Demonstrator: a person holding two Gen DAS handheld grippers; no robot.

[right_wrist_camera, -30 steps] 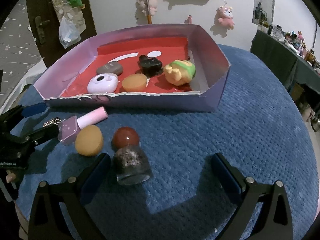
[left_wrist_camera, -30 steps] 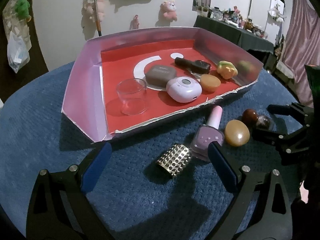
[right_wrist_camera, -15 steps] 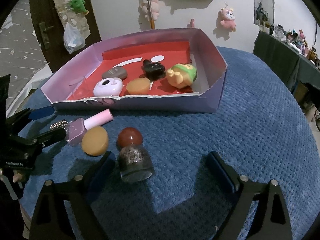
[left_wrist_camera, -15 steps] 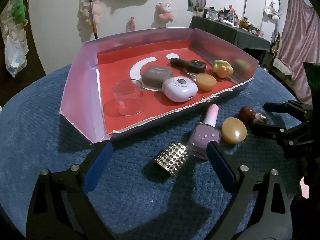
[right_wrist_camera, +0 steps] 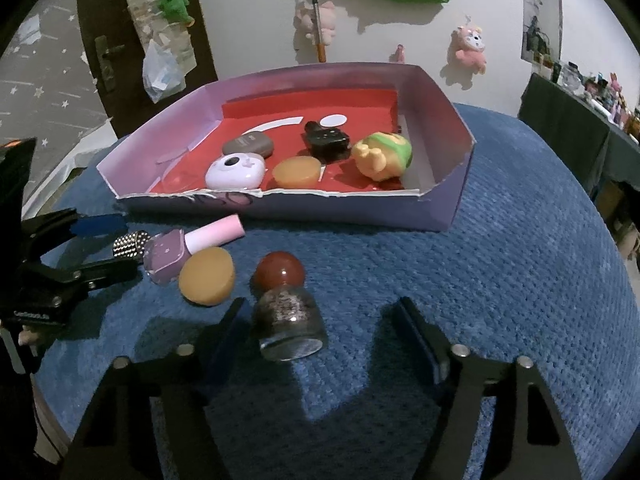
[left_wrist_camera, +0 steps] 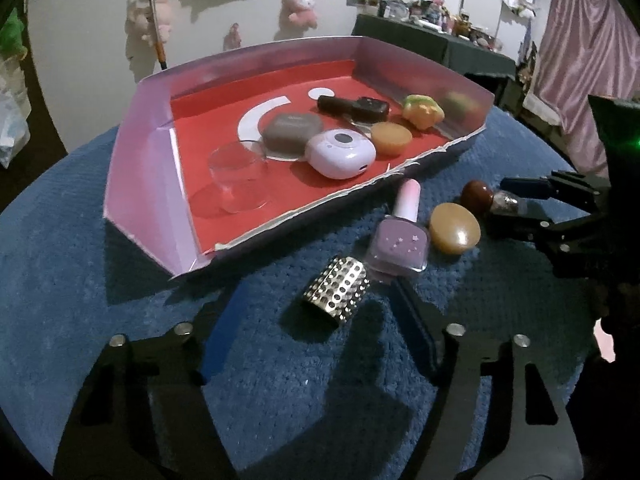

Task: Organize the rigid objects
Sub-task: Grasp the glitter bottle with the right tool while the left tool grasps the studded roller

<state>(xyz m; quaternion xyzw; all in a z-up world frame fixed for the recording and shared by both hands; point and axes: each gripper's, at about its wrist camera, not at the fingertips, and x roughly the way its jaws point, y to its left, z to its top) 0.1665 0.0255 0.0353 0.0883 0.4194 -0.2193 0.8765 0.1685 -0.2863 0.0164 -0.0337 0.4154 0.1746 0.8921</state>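
On the blue cloth, a studded silver cylinder (left_wrist_camera: 336, 292) lies between the fingers of my left gripper (left_wrist_camera: 320, 332). Its jaws are closing, and the pads stand clear of the cylinder on both sides. My right gripper (right_wrist_camera: 320, 336) is closing around a small glass bottle (right_wrist_camera: 290, 320) with a red-brown ball cap; the left pad is close beside the bottle and the right pad is apart from it. A purple nail polish bottle (left_wrist_camera: 398, 242) and an amber disc (left_wrist_camera: 454, 228) lie between the two. The purple-walled tray (left_wrist_camera: 140, 168) stands behind them.
The tray holds a clear glass cup (left_wrist_camera: 238, 176), a grey case (left_wrist_camera: 292, 136), a lilac round gadget (left_wrist_camera: 340, 154), an amber puck (left_wrist_camera: 390, 138), a black key fob (left_wrist_camera: 354, 108) and a yellow-green toy (left_wrist_camera: 422, 110). Bare blue cloth (right_wrist_camera: 520, 260) spreads right of the bottle.
Both grippers' fingers have come much closer together, the left around the studded cylinder and the right around the glass bottle. No object on the cloth has shifted.
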